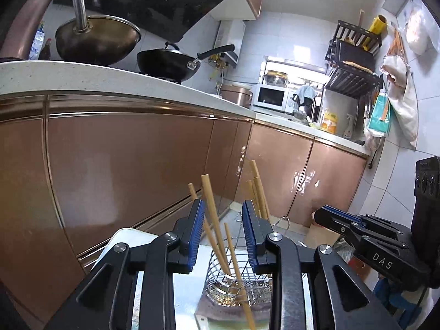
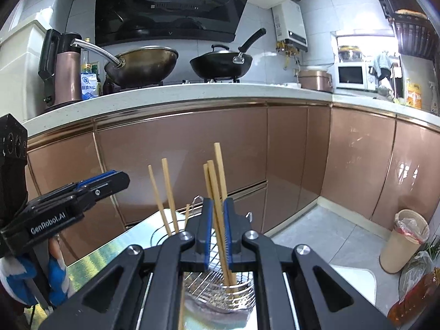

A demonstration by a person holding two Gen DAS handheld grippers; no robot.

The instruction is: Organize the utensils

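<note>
A wire utensil basket (image 1: pixel 236 283) stands on a shiny metal surface (image 2: pixel 104 253) and holds several wooden chopsticks (image 1: pixel 211 209). My left gripper (image 1: pixel 223 236) is open above the basket, with chopsticks standing between its blue pads. My right gripper (image 2: pixel 217 231) has its jaws nearly closed around a bunch of chopsticks (image 2: pixel 217 181) that stand in the basket (image 2: pixel 220 288). Two more chopsticks (image 2: pixel 162 195) lean to the left. Each gripper shows in the other's view, the right one (image 1: pixel 357 228) and the left one (image 2: pixel 82 189).
Copper-coloured cabinet doors (image 2: pixel 192 159) run close ahead under a white counter (image 2: pixel 192 93). Two woks (image 2: pixel 143 63) and a kettle (image 2: pixel 66 74) sit on it. A lined bin (image 2: pixel 404 239) stands on the floor at right.
</note>
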